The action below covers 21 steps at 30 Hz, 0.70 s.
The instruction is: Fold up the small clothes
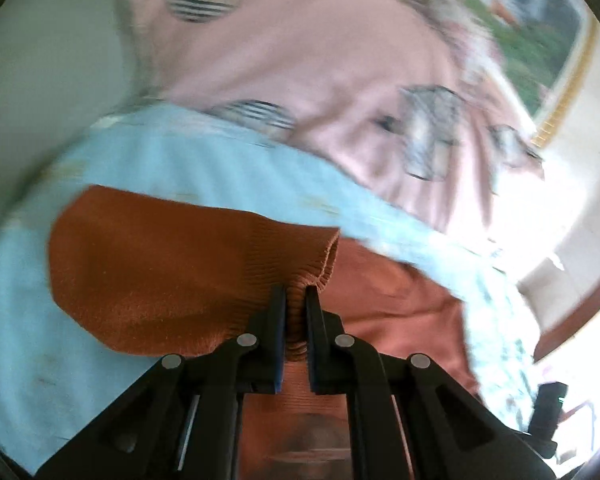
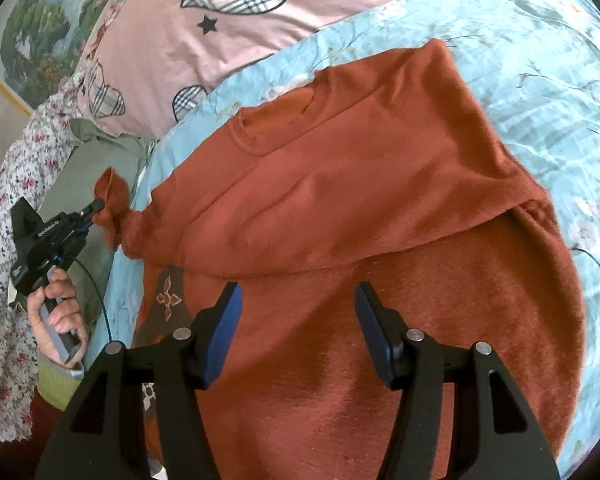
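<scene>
The rust-orange sweater lies spread on the light blue floral bedsheet, its neck toward the pink pillow with plaid hearts, and one sleeve is folded across its chest. The left claw is clamped on the ribbed cuff of the other sleeve, which it holds out past the side of the sweater over the sheet's edge, near the green cloth. The right claw hovers over the lower body of the sweater with its fingers spread apart, gripping nothing.
</scene>
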Tool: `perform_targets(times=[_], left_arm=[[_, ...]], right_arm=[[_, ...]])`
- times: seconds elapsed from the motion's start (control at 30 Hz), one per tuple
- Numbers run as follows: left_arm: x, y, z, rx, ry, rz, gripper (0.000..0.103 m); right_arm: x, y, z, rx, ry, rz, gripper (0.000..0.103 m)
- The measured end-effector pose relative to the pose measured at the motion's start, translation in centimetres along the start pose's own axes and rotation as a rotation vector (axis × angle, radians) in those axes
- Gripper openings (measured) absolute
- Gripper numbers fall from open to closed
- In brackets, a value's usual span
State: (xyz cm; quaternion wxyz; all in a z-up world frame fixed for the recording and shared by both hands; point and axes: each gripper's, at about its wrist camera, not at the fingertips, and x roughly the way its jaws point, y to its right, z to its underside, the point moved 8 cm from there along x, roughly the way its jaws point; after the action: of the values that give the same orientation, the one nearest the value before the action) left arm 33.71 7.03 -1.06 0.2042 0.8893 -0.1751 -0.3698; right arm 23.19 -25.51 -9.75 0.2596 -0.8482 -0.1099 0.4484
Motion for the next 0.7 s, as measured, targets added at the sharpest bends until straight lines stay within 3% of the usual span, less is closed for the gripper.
perform_targets(times=[0.17, 0.33, 0.57, 0.63, 0.7], left_arm=[[5.1, 10.5, 4.1, 0.113, -0.095, 0.115, 0.007], [10.8, 16.9, 8.7, 0.175, -0.202, 0.163, 0.007], [15.8, 18.0, 14.2, 0.23, -0.315, 0.109, 0.009], [16.0, 17.1, 15.3, 0.234, -0.361, 0.105, 0.02], [15.4, 16.3, 16.1, 0.222, -0.385, 0.113, 0.032]], right_arm=[[-1.8, 2.4, -0.4, 0.047, 0.035, 0.021, 0.06], [-3.5, 4.7, -0.8, 0.072, 0.066, 0.039, 0.06], [-3.4, 6.2, -1.6, 0.115, 0.08, 0.043, 0.06], [-2.6, 6.2, -2.1, 0.13, 0.069, 0.042, 0.072], [-1.7, 5.7, -2.6, 0.136, 0.062, 0.02, 0.076]])
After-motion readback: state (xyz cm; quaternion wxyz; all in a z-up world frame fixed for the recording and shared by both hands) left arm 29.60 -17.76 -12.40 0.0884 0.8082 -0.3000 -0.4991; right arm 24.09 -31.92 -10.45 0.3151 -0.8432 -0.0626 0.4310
